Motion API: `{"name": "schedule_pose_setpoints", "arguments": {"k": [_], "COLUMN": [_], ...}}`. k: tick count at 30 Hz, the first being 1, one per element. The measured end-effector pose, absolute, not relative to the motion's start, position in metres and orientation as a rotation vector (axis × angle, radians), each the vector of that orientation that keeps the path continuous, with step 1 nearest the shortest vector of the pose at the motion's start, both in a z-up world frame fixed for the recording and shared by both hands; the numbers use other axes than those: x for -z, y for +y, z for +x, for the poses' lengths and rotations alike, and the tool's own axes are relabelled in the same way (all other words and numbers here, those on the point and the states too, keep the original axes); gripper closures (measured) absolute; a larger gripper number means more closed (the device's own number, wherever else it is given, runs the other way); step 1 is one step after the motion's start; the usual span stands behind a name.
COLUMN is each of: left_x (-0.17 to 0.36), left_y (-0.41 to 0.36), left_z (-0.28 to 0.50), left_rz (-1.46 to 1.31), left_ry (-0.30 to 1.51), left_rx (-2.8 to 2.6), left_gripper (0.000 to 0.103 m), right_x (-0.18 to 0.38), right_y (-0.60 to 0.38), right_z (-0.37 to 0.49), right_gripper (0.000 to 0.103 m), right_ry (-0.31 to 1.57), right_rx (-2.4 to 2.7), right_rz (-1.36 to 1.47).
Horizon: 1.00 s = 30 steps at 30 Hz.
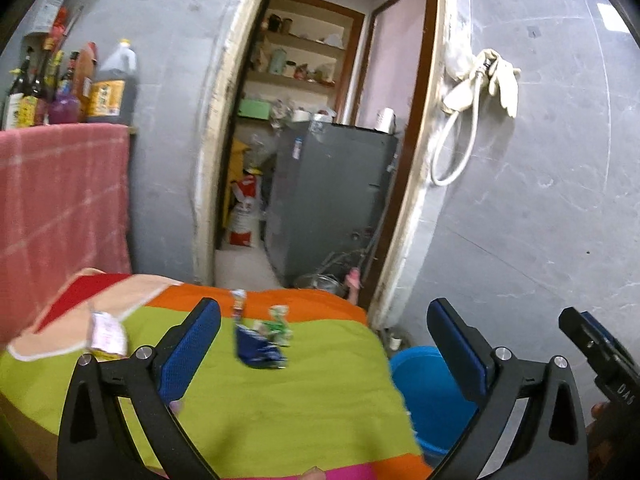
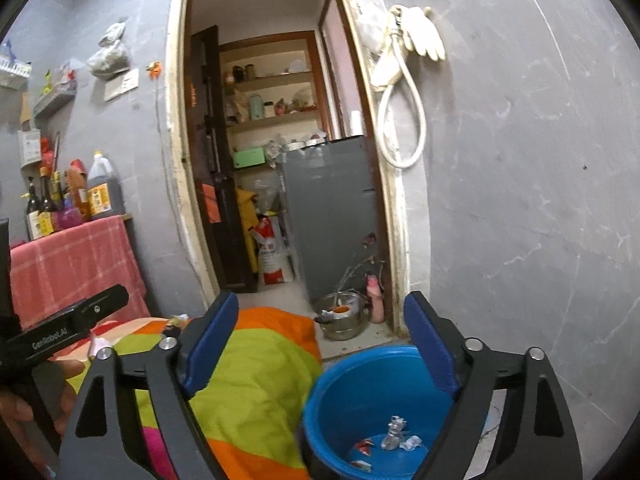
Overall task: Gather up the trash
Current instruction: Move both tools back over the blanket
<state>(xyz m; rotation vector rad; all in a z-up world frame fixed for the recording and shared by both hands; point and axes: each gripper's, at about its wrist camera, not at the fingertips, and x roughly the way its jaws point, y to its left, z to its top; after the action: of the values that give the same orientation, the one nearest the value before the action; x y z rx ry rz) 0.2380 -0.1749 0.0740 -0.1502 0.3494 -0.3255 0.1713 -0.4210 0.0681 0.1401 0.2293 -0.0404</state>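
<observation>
My left claw (image 1: pixel 324 344): spread wide, nothing between its blue pads (image 1: pixel 188 354); it hangs above the striped blanket (image 1: pixel 280 400).
My right claw (image 2: pixel 320 340): released as well, fingers far apart, nothing gripped; it sits above the near rim of the blue bucket (image 2: pixel 360 384).
Blanket: green, orange, pink and red stripes, spread over a low surface I cannot name for certain.
Trash not yet collected: a dark blue wrapper (image 1: pixel 258 346) lies on the green stripe, a green-and-white wrapper (image 1: pixel 280 322) touching its far edge, and a thin striped packet (image 1: pixel 239 302) stands just behind them on the orange stripe. A pale pink-printed packet (image 1: pixel 106 334) lies well to the left, near the red part of the blanket.
Trash in the bucket: crumpled silver foil (image 2: pixel 394 434) and a couple of red-and-white scraps (image 2: pixel 362 446) rest on the bottom.
Bucket: on the floor just right of the blanket's edge, open at the top.
Other claw seen from each side: the right one shows at the right border of the left view, the left one at the left border of the right view, with my hand (image 2: pixel 24 404) around its grip.
Beyond: an open doorway with a grey cabinet (image 1: pixel 332 192) inside, a steel pot (image 2: pixel 340 316) on the floor by the threshold, a white glove (image 2: pixel 420 34) and hose on the grey wall, bottles (image 1: pixel 68 84) above a pink checked cloth (image 1: pixel 60 200).
</observation>
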Motion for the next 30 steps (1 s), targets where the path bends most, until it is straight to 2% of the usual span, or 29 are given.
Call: {"name": "schedule_pose_setpoints", "arguments": {"k": [4, 6, 19, 30], "left_x": [-0.075, -0.076, -0.071, -0.041], "left_y": [-0.151, -0.137, -0.045, 0.013], "left_z": [0.225, 0.218, 0.194, 0.209], "left_rz": [-0.138, -0.13, -0.146, -0.154], "left_ry": [0.326, 0.313, 0.287, 0.378], "left_rx": [0.294, 0.276, 0.13, 0.024], "left_gripper": [0.002, 0.002, 0.002, 0.002], "right_x": [-0.075, -0.078, -0.084, -0.057], "right_y": [-0.402, -0.39, -0.315, -0.26], "right_z": [0.166, 0.164, 0.168, 0.206], "right_gripper": [0.003, 0.0, 0.0, 0.0], "right_ry": [0.218, 0.21, 0.184, 0.255], "right_rx": [0.017, 0.008, -0.074, -0.191], "right_rz": [0.13, 0.122, 0.081, 0.054]}}
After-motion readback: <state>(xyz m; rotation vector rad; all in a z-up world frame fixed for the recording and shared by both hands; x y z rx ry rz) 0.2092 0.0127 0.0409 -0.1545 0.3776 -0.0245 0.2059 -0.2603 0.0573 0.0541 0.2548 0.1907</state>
